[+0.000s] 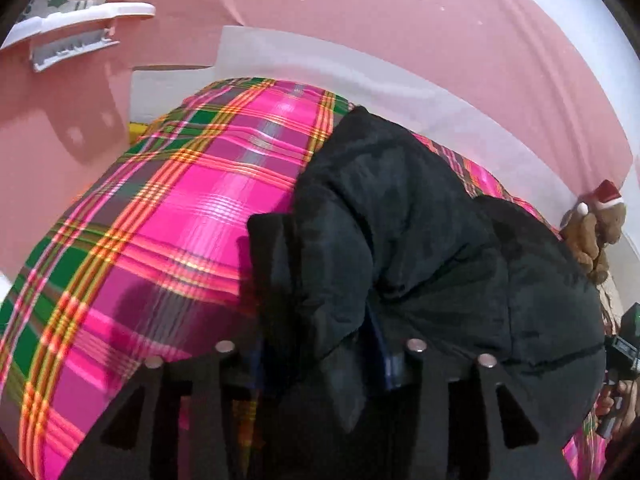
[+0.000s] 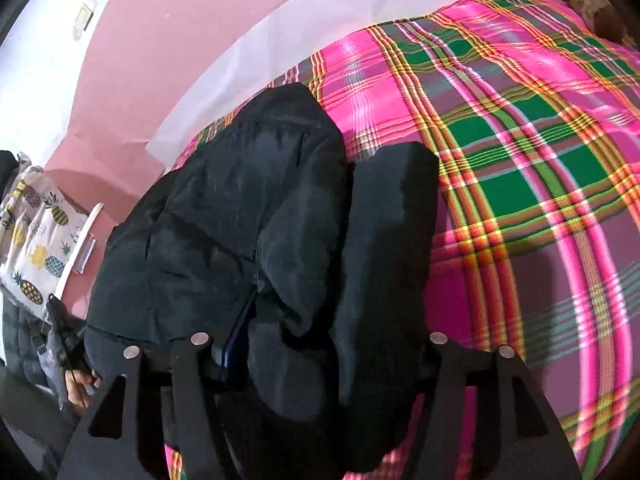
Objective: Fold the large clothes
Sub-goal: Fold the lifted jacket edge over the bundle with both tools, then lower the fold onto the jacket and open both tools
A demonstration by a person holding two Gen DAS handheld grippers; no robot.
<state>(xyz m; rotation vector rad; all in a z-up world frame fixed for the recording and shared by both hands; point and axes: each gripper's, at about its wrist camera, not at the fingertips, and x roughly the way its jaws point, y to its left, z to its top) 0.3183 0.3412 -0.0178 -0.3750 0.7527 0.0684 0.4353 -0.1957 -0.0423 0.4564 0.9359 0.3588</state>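
A bulky black padded jacket [image 1: 420, 240] lies bunched on a bed with a pink, green and orange plaid cover [image 1: 168, 208]. In the left wrist view my left gripper [image 1: 320, 364] is shut on a fold of the jacket's near edge, which fills the gap between its fingers. In the right wrist view the same jacket [image 2: 224, 216] lies at the left, with a flat dark panel [image 2: 388, 248] reaching to the plaid cover [image 2: 540, 152]. My right gripper [image 2: 320, 356] is shut on the jacket's near edge. The other gripper shows at each view's edge.
A pink wall [image 1: 360, 8] with a white band runs behind the bed. A white shelf [image 1: 80, 16] hangs at the upper left. A brown plush toy with a red hat [image 1: 596, 220] sits at the bed's right end. A pineapple-print cloth [image 2: 36, 236] hangs at the left.
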